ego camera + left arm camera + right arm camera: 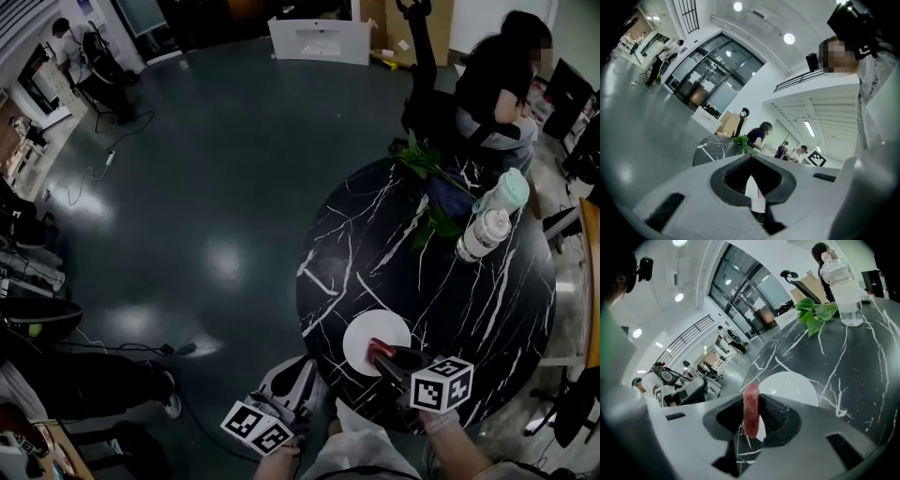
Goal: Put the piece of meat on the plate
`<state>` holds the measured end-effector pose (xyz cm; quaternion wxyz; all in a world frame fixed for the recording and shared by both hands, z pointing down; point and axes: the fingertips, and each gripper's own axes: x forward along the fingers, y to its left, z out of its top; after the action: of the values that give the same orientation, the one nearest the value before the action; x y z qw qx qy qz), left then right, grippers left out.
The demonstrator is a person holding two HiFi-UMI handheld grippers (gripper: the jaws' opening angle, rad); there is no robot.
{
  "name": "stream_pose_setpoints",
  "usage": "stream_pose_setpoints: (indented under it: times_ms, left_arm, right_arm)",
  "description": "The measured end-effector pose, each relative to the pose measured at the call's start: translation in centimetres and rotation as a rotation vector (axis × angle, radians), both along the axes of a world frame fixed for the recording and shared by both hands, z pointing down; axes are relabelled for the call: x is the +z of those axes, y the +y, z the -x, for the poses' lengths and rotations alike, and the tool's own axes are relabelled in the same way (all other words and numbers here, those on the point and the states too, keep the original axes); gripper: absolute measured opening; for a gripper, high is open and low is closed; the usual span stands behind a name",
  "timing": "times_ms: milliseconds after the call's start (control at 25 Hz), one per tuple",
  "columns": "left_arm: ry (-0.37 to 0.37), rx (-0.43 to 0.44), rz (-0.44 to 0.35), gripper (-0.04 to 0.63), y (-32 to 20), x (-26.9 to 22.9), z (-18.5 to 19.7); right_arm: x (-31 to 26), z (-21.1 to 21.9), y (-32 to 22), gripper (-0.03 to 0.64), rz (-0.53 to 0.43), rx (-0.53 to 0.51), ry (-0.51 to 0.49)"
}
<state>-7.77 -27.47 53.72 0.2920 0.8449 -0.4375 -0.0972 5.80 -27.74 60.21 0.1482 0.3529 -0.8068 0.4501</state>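
A white plate (361, 330) lies near the front edge of the round black marble table (487, 309). My right gripper (381, 353) is shut on a red piece of meat (379, 347), held on edge just over the plate's near rim. In the right gripper view the meat (751, 409) stands upright between the pads, with the plate (794, 385) right behind it. My left gripper (302, 367) hangs beside the table's left edge, off the tabletop. Its jaws look shut with nothing in them, and the left gripper view (751, 159) shows only a thin slit between the pads.
A clear bottle with a mint cap (489, 223) and a leafy green plant (429, 178) stand at the table's far side. A seated person (497, 80) and an office chair (422, 84) are beyond it. Dark floor (216, 187) lies to the left.
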Motion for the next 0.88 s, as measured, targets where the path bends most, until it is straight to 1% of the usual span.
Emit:
stream_pose_setpoints:
  times_ms: [280, 400, 480, 600, 720, 800, 880]
  left_arm:
    - [0.016, -0.031, 0.006, 0.009, -1.5, 1.4, 1.0]
    - [0.032, -0.039, 0.014, 0.009, -1.5, 1.5, 1.0]
    - [0.037, -0.040, 0.014, 0.009, -1.4, 1.3, 1.0]
    - [0.043, -0.040, 0.015, 0.009, -1.4, 1.3, 1.0]
    - [0.047, -0.045, 0.017, 0.009, -1.3, 1.3, 1.2]
    - [0.049, -0.047, 0.019, 0.009, -1.3, 1.3, 1.3]
    - [0.051, -0.045, 0.022, 0.009, -1.1, 1.3, 1.2]
  right_arm:
    - [2.6, 0.7, -1.1, 0.090, 0.087, -0.057, 0.024]
    - [2.9, 0.8, -1.0, 0.091, 0.105, -0.074, 0.022]
    - [2.9, 0.8, -1.1, 0.091, 0.093, -0.094, 0.047]
    - [3.2, 0.7, -1.2, 0.091, 0.050, -0.136, 0.126]
    - [3.2, 0.8, -1.4, 0.092, 0.008, -0.167, 0.164]
    - [3.2, 0.9, -1.6, 0.097, -0.033, -0.178, 0.203]
    - [3.2, 0.6, -2.0, 0.118, -0.089, -0.185, 0.273]
